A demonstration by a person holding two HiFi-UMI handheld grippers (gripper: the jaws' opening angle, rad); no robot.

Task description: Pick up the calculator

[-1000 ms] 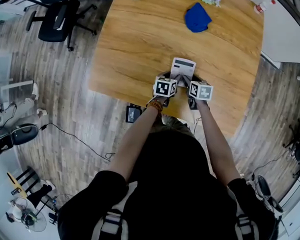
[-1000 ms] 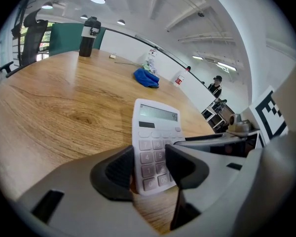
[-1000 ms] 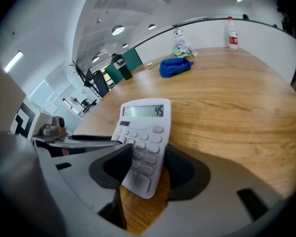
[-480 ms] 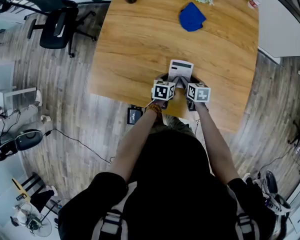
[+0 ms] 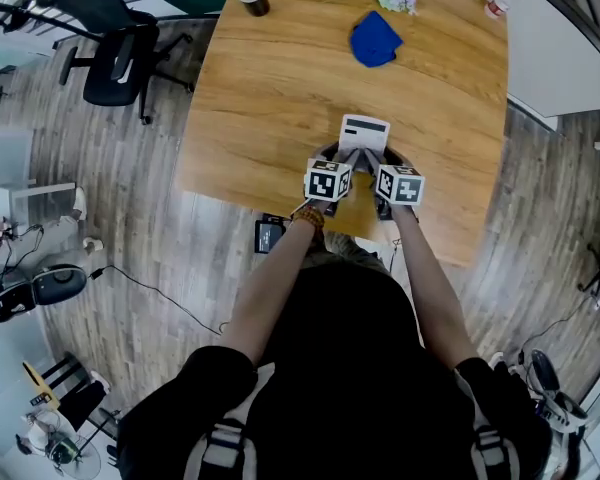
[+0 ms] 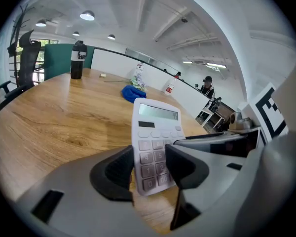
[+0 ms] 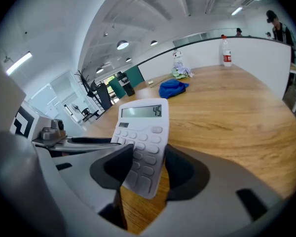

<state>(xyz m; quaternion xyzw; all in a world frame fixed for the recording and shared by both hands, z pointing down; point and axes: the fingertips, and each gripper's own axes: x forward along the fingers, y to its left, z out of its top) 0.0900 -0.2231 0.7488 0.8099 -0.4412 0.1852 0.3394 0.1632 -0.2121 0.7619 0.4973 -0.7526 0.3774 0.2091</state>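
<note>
Now both claws pinching white desk calculator (image 5: 364,133) at its lower keypad end. My left gripper (image 6: 150,168): jaws pressed onto it, one each side. My right gripper (image 7: 147,163): same grip, close beside left. Calculator tilted, display end up, bottom edge clear of light wooden table (image 5: 270,88), near table's near edge. Crumpled blue cloth (image 5: 374,44) near far edge.

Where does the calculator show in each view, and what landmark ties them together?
Head view: calculator just above centre.
Left gripper view: calculator at centre, slightly low.
Right gripper view: calculator at centre.
Shared landmark: blue cloth, beyond it in every view.
</note>
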